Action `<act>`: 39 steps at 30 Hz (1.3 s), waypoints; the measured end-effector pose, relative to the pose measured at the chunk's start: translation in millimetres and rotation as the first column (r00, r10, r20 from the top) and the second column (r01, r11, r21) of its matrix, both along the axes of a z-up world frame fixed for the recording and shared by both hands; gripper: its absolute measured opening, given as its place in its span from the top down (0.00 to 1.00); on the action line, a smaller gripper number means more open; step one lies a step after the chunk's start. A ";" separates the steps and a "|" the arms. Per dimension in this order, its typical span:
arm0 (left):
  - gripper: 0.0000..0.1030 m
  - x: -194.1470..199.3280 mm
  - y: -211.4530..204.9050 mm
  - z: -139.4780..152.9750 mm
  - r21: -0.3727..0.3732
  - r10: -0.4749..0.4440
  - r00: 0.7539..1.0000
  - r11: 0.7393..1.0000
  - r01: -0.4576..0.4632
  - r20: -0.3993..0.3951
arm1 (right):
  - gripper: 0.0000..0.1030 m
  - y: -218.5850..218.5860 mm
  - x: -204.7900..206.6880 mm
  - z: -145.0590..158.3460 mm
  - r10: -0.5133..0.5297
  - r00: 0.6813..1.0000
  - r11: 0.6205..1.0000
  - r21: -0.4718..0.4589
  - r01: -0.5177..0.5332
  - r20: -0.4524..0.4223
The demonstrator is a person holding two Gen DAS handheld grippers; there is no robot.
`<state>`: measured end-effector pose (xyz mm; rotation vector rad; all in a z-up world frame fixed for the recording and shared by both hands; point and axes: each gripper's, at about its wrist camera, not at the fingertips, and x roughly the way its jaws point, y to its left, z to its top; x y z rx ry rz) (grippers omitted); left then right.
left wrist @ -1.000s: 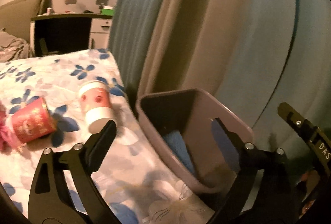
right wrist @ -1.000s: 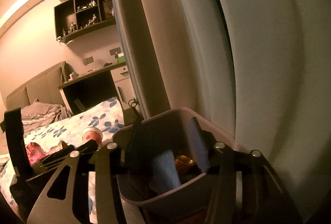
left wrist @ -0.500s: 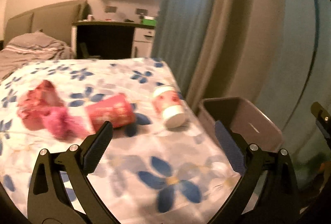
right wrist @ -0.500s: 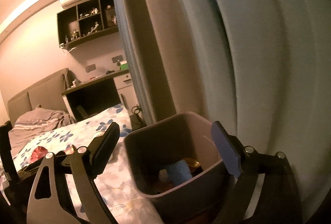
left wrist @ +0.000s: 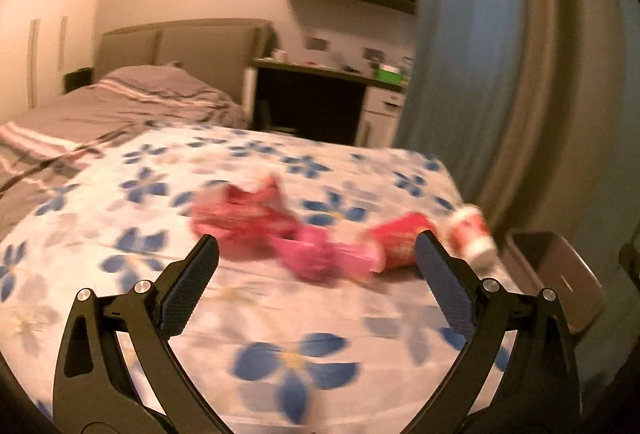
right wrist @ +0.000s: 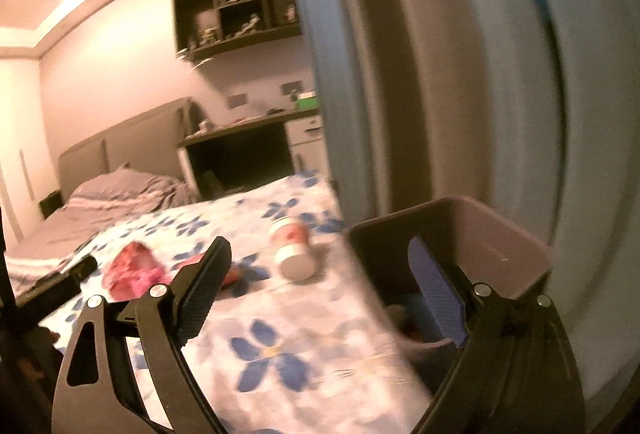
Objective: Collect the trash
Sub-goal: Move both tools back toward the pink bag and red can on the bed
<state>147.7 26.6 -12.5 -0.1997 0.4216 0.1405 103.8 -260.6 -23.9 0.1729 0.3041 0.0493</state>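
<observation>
Both tools look alike. The left tongs (left wrist: 316, 258) have glossy black arms with triangular cut-outs, silver round screws at the joints, and flat fingers (left wrist: 188, 290) faced with dark blue textured pads. The right tongs (right wrist: 316, 262) share the same black frame, silver screws and blue pads (right wrist: 436, 294).

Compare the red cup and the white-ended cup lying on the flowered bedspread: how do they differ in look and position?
The red cup looks red all over; the white-ended cup is pale with red print and a white end. The red cup lies nearer the pink wrappers; the white-ended cup lies nearer the bin, by the bed's edge. Both lie on their sides, untouched by either gripper.
</observation>
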 end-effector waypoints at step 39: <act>0.06 -41.6 168.1 -12.5 -0.047 0.329 0.944 0.944 -0.328 0.005 | 0.36 239.2 133.5 -71.0 0.357 0.877 0.910 -0.091 -0.404 -0.323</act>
